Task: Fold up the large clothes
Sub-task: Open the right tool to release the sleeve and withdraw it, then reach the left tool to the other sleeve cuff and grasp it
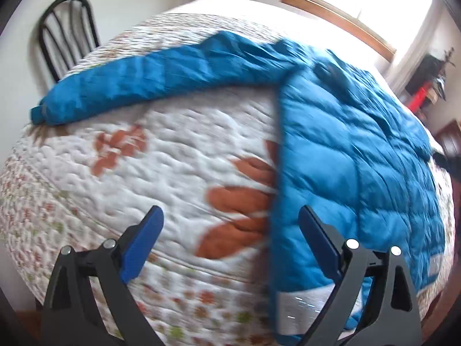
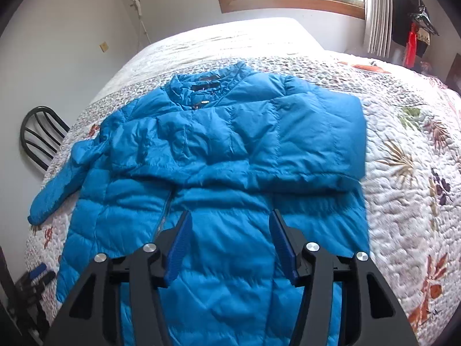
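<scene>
Both my tools, left tool (image 1: 230,222) and right tool (image 2: 230,225), stand apart and empty above the blue jacket (image 2: 230,144) on the bed (image 2: 403,158).

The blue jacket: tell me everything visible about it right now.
The blue jacket is a quilted, puffy, slightly shiny coat lying flat, front up, on the floral quilt of a bed. Its collar with dark lining points toward the window. One sleeve is folded across the chest; the other sleeve stretches out sideways toward the chair. A zipper runs down the front. Neither gripper holds it.
</scene>
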{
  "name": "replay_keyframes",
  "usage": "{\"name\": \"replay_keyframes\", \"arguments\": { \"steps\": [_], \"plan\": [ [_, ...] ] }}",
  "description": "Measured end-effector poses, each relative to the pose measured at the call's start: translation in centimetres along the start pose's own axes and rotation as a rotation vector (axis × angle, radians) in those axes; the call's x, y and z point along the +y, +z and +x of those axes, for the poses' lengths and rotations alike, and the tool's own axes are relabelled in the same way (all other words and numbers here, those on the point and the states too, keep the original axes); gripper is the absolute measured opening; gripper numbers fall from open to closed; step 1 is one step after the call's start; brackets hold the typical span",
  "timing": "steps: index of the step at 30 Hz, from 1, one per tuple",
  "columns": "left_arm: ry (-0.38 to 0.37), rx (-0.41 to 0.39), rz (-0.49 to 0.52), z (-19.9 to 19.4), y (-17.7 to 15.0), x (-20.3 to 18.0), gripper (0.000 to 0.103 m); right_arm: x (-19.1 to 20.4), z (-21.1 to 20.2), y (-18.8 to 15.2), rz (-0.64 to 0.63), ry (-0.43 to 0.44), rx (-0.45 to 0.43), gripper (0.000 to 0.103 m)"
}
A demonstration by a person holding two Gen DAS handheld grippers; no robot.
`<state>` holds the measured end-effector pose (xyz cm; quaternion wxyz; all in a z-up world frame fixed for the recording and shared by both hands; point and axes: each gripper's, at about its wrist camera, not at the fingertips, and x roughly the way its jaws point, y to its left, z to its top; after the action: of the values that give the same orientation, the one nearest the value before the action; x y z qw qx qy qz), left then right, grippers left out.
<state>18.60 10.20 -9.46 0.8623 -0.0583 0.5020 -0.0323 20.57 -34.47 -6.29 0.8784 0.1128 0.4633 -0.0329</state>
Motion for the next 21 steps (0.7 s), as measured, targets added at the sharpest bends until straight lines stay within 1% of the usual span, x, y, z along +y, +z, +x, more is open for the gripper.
{"name": "replay_keyframes", "arguments": {
  "steps": [2, 4, 6, 12, 15, 18, 21],
  "plan": [
    [0.045, 0.001, -0.051, 0.3, 0.9, 1.9, 0.094, -0.7, -1.1, -2.1, 0.008, -0.003, 0.016, 0.06],
    [0.07, 0.008, -0.101, 0.7, 1.8, 3.7, 0.094, -1.2, -1.7, -4.3, 0.009, 0.015, 0.032, 0.06],
    [0.102, 0.01, -0.145, 1.1, 2.4, 5.3, 0.094, -1.5, -2.2, -6.4, 0.006, 0.007, 0.038, 0.06],
    [0.161, 0.001, -0.268, 1.7, 4.7, 9.9, 0.094, -3.4, -4.0, -11.4, 0.049, -0.05, -0.003, 0.059],
    [0.216, -0.007, -0.332, 1.7, 5.7, 12.7, 0.094, -4.4, -4.4, -12.7, 0.079, -0.035, 0.001, 0.058],
    [0.268, -0.002, -0.399, 2.4, 6.8, 15.7, 0.094, -4.5, -3.6, -13.0, 0.07, -0.031, 0.026, 0.057],
    [0.286, 0.009, -0.488, 3.4, 7.9, 18.4, 0.094, -4.5, -2.5, -12.9, 0.069, -0.033, 0.047, 0.057]
  ]
}}
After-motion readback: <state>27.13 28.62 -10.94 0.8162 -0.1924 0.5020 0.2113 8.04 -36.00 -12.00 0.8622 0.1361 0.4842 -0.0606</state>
